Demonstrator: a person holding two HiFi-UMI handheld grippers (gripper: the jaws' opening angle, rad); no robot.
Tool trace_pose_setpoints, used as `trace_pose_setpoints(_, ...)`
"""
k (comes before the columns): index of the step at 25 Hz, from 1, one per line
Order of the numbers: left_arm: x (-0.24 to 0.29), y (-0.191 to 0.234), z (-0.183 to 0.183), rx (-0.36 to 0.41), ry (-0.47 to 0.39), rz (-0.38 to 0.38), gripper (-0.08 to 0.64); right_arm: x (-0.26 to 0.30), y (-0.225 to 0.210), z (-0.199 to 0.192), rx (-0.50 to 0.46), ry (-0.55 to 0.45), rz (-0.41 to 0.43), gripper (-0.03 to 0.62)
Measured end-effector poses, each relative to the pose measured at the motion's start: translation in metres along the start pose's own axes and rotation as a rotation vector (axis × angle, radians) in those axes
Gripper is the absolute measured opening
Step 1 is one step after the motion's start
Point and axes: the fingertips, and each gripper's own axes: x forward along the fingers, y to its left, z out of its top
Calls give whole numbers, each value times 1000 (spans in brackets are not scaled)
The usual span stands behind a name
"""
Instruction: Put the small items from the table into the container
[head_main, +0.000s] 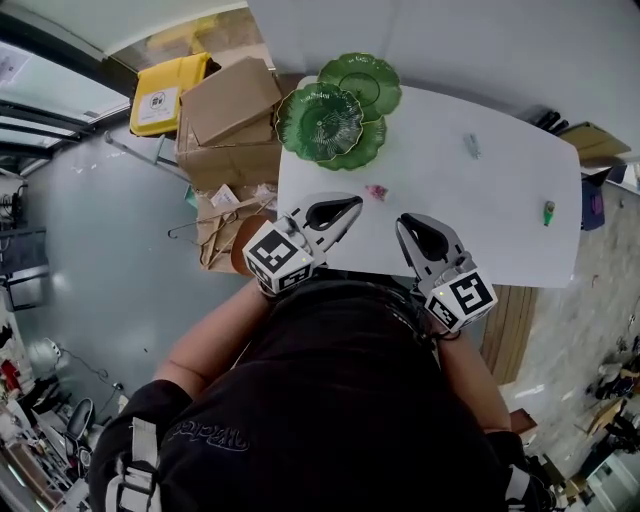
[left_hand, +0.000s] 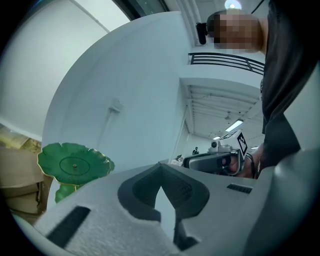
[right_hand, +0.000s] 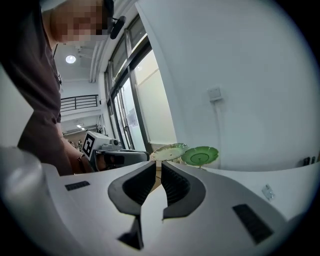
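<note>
Three small items on the white table (head_main: 450, 230): a pink bit (head_main: 376, 191) just ahead of my left gripper (head_main: 352, 207), nearer it than my right gripper (head_main: 408, 226); a pale clear piece (head_main: 472, 147) farther out; a green piece (head_main: 548, 212) well off to the right, long axis approx. pointing away from me. Both tongs are closed tip to tip w/ nothing in them, so I'd guess the left must open for the pink one. The green leaf dishes (head_main: 325, 122) sit at the far-left corner: two for sure, poss. a third underneath.
</note>
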Motion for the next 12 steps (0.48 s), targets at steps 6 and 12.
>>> trace_pose_setpoints(6,25,31,-58,-79,88,78,6,31,-50,-57,69,115,60,74)
trace_pose_setpoints(12,51,60,-120,-135,201,155,6,70,-89,-133,-27,308,100,124)
